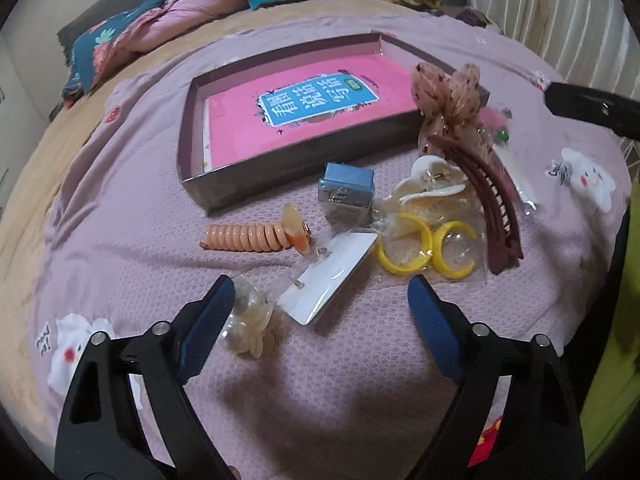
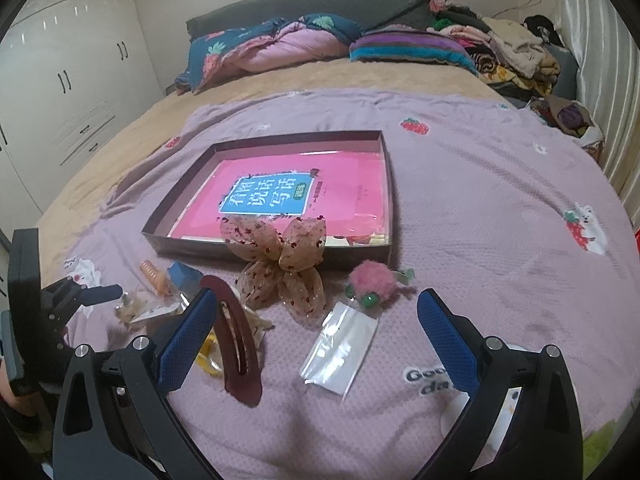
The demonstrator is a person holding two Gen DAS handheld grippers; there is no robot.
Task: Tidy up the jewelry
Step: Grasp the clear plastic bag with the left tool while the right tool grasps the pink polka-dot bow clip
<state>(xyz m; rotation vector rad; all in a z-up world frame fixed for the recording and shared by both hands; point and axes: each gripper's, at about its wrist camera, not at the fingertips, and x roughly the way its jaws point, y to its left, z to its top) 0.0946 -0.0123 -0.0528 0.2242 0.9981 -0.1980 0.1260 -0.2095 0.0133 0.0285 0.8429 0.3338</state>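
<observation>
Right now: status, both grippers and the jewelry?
Left gripper open over white card packet. Right gripper open, empty. Jewelry loose beside box; nothing blocking.

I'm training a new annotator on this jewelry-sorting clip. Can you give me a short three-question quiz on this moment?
1. True or false: the shallow box already holds hair accessories.
2. What lies between the open fingers of the left hand-held gripper? A) white earring card B) orange spiral hair tie C) yellow hoops
3. What colour is the long hair claw beside the right hand-held gripper?

Key: 1 false, only a pink book lies in it. 2 A. 3 dark red.
</observation>
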